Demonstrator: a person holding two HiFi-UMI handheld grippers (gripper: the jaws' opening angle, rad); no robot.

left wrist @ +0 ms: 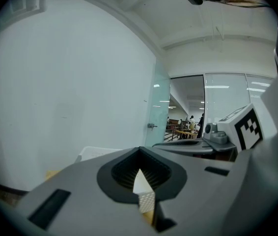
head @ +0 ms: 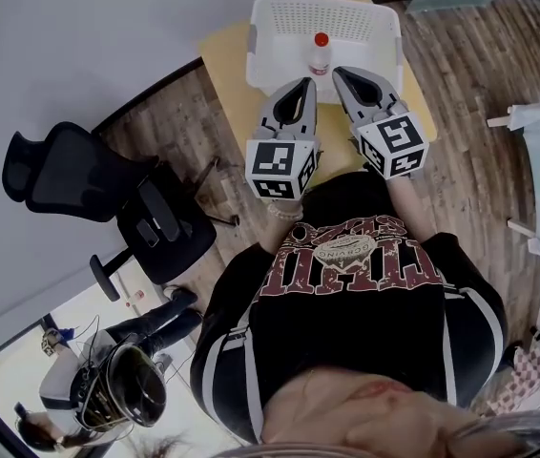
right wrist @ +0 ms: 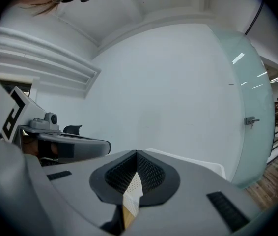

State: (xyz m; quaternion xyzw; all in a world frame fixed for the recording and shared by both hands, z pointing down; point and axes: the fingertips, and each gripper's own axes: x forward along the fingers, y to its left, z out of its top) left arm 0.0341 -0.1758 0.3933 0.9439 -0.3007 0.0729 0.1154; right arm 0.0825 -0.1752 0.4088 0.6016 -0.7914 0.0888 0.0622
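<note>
The left hand-held gripper (head: 306,84) and right hand-held gripper (head: 340,72) are both clenched and empty, tips at the near rim of the white basket (head: 270,12) on the desk (head: 220,60). A red-capped bottle (head: 320,55) stands inside, its base hard to make out between the tips.

1. The bottle (head: 320,57) is small and clear, with a pale body and a red cap. It stands upright in the upper middle of the head view, with its cap on.
2. It stands inside the basket (head: 318,12), near the wall at the lower edge of the basket in the picture, about midway along that wall.
3. The basket is white plastic, rectangular and open-topped, with perforated walls. It sits upright on the yellowish desk (head: 222,65).
</note>
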